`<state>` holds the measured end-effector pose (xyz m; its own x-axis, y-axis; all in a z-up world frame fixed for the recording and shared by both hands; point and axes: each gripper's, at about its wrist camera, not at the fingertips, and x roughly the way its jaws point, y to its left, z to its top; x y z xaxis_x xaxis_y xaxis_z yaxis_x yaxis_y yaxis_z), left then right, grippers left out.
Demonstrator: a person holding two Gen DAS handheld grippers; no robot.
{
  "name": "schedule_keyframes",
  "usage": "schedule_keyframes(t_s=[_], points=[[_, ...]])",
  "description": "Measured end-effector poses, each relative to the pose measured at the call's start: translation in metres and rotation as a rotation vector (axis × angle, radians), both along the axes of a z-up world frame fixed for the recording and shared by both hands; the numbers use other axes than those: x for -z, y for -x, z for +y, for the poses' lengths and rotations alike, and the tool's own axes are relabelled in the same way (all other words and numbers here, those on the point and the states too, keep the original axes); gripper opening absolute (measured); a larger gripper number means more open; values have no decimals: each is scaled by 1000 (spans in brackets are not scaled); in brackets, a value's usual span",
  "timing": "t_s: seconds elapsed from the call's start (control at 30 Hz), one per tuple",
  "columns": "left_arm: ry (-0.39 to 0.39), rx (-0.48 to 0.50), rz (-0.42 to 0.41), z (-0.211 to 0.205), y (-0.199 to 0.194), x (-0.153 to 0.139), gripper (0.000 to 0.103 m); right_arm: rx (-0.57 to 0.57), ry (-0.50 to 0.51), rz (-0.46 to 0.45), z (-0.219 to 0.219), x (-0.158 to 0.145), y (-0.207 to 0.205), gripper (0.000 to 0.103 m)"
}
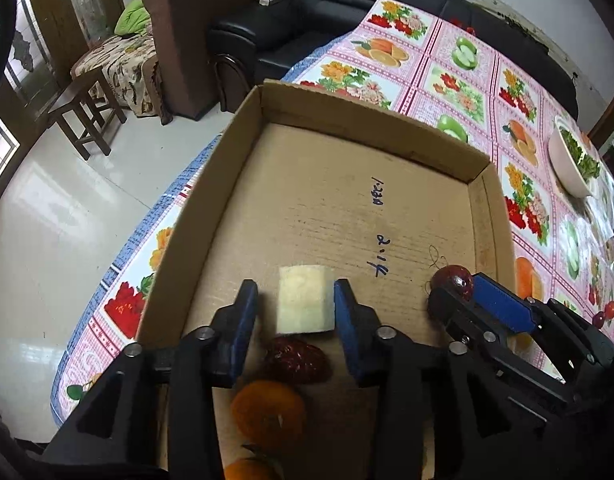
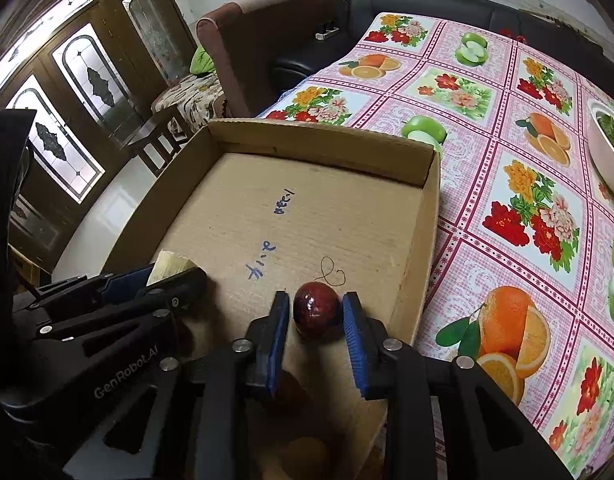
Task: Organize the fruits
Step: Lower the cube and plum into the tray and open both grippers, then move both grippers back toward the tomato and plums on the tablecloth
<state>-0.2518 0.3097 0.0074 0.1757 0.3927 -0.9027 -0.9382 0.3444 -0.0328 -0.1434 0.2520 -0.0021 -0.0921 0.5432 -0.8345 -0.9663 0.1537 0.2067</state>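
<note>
- Left gripper (image 1: 295, 300) straddles a pale yellow fruit chunk (image 1: 305, 300) lying on the floor of the cardboard tray (image 1: 371, 124); there is a gap on the left pad side and the right pad sits close, so it looks let go rather than squeezed.
- Right gripper (image 2: 315, 312) brackets a dark red round fruit (image 2: 317, 312), maybe a plum or a date; the jaws are slightly apart with thin gaps on both sides, and the fruit rests on the tray floor, not lifted.
- Judgement: both pieces were set down here to be collected in the tray, near its front edge.
- Behind the left jaws, closer to the camera, lie a dark red wrinkled fruit (image 1: 297, 360) and an orange (image 1: 267, 410), with a second orange (image 1: 249, 470) at the picture edge, so the front strip is crowded.
- The tray's far half is bare cardboard with only pen marks, leaving plenty of room there.
- The red fruit is near the tray's right wall, so there is little sideways room on that side.
- The two grippers sit just beside each other; pulling straight up looks safest.
- A white bowl of greens (image 2: 605, 156) stands at the far right edge of the fruit-print tablecloth (image 2: 507, 208), well apart from the tray.
</note>
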Motion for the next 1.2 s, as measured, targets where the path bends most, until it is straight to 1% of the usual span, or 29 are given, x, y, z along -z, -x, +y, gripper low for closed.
schedule_keyframes(t_s=[0.07,0.13,0.4,0.6,0.8,1.07,1.13,1.2], points=[[-16,-7,0,-4,3,-4,40,1,-7,-8,-2,-3,0,38],[-33,-14,-4,-10,5,-9,41,2,-15,-7,-5,-6,0,38],[-70,-25,-26,-24,13,-25,41,17,-41,3,-25,-19,-4,39],[-90,-13,-49,-37,13,-36,41,55,-81,31,-50,-34,-16,39],[-88,10,-61,-51,5,-39,41,115,-103,40,-79,-43,-36,41],[-78,51,-87,-72,-6,-44,41,179,-108,52,-110,-44,-62,41],[-71,63,-99,-77,-9,-46,41,202,-112,60,-122,-45,-70,43],[-64,79,-109,-83,-15,-46,41,228,-119,70,-133,-44,-78,46]])
